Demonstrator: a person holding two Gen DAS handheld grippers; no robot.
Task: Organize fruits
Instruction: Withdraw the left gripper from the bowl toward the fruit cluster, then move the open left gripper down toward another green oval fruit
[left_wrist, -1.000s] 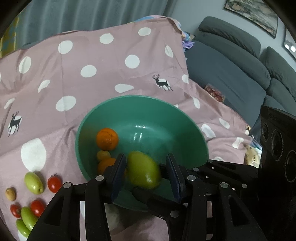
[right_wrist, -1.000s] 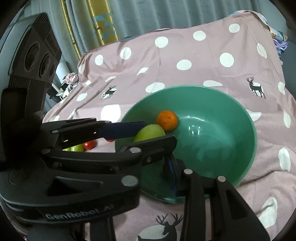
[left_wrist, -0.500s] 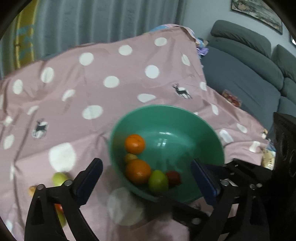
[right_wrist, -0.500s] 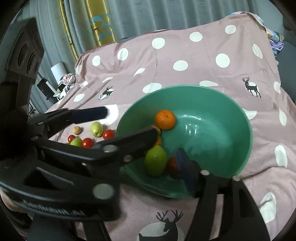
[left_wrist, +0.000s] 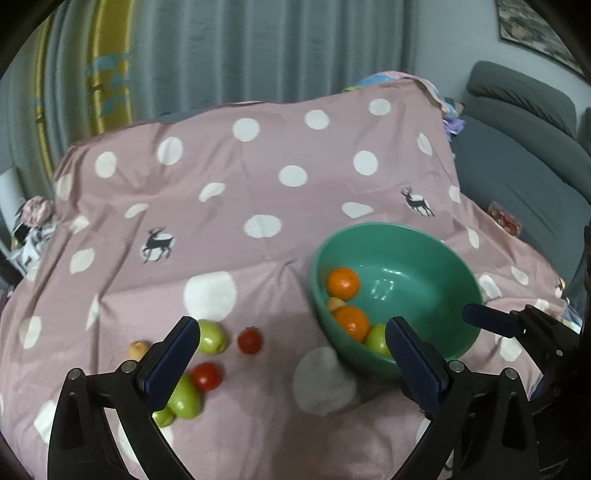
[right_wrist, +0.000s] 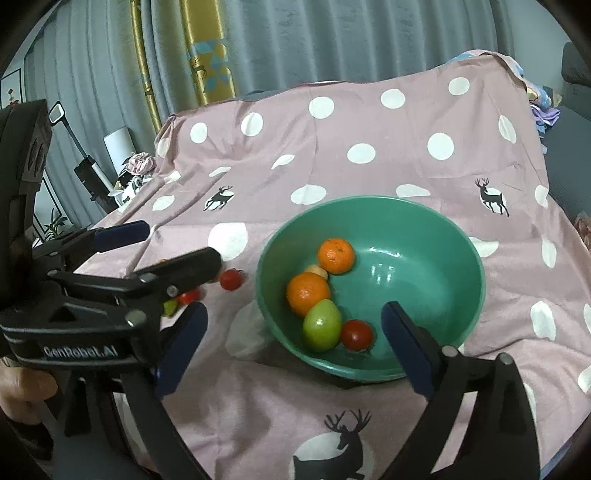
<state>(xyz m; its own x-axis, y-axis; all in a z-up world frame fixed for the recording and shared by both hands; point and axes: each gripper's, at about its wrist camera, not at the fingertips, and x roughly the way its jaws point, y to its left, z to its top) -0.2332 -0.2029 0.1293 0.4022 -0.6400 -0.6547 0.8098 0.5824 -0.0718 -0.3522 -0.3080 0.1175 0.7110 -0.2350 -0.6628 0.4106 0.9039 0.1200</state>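
Blue-padded left gripper fingers spread wide, holding nothing, above loose fruit on table. Right gripper fingers equally wide, empty, near green bowl rim.

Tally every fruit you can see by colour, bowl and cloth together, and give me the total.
Orange fruits: 2
Green fruits: 4
Red tomatoes: 3
Small yellowish fruits: 2
Total: 11 in view; the left gripper may hide more behind its finger.
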